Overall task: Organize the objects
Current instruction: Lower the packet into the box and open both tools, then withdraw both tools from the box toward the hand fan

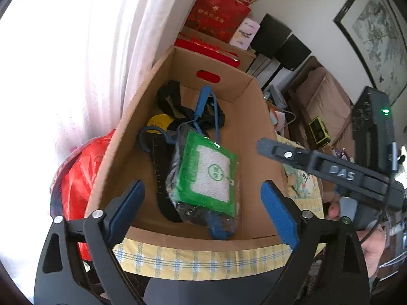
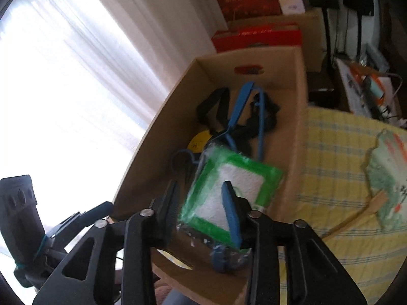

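Note:
An open cardboard box [image 1: 244, 132] [image 2: 297, 96] stands on a yellow checked tablecloth. Inside it lies a green-and-white packet in clear plastic [image 1: 211, 172] [image 2: 236, 178], resting on a blue hanger [image 1: 203, 101] [image 2: 239, 106], black straps [image 1: 168, 96] and a yellow disc [image 1: 157, 122]. My left gripper [image 1: 202, 184] hovers over the box's near edge, jaws wide open and nothing between them. My right gripper [image 2: 199, 185] is open above the packet; the packet shows between its fingers, but the pads do not press on it. In the left wrist view it reaches in over the box's right wall.
A red plastic bag [image 1: 76, 178] sits left of the box by a bright curtain. Red gift boxes [image 1: 218, 17] [image 2: 257, 38] are stacked behind it. A paper fan with a wooden handle [image 2: 386, 178] lies on the tablecloth [image 2: 335, 157] to the right. Cluttered furniture fills the far right.

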{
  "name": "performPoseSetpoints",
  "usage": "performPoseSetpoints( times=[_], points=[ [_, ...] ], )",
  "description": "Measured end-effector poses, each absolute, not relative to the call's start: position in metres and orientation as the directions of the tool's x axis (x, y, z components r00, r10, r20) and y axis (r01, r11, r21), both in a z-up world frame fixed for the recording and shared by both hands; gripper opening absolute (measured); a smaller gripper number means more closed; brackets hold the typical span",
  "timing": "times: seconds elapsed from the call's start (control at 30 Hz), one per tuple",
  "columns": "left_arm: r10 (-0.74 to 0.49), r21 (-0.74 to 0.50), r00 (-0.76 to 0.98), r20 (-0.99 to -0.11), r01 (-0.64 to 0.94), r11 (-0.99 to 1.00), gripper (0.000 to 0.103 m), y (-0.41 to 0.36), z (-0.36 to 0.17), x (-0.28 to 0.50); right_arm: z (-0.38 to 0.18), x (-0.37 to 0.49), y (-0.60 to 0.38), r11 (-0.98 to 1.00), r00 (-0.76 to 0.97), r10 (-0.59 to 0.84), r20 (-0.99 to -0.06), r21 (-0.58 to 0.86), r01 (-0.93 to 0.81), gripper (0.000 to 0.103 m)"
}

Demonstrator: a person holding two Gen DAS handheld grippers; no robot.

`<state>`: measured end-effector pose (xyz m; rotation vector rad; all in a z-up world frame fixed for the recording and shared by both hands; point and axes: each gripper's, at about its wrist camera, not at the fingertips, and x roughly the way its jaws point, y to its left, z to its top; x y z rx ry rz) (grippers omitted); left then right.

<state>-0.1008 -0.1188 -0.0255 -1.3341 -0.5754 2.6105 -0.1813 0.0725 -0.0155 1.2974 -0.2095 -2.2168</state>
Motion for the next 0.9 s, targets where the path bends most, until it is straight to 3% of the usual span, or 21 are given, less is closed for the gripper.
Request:
performPoseSetpoints(
  times=[0.27, 0.53, 0.9],
  points=[
    [0.227, -0.274, -0.621, -0.750, -0.020, -0.961, 0.103, -0.087, -0.015, -0.097, 0.013, -0.160, 0.107, -0.902, -0.521, -0.393, -0.758, 0.209, 0.377, 0.082],
    [0.155, -0.170, -0.658, -0.737, -0.042, -0.985, 0.103, -0.062, -0.006, -0.093, 0.001, -0.147, 0.133, -0.941, -0.562, -0.257, -0.786, 0.071, 0.331, 0.090],
    [0.146, -0.125, -0.650, -0.746, -0.078, -0.989, 0.103, -0.032, -0.008, -0.095, -0.009, -0.132, 0.175, -0.959, -0.576, -0.220, -0.787, 0.067, 0.274, 0.098]
  ],
)
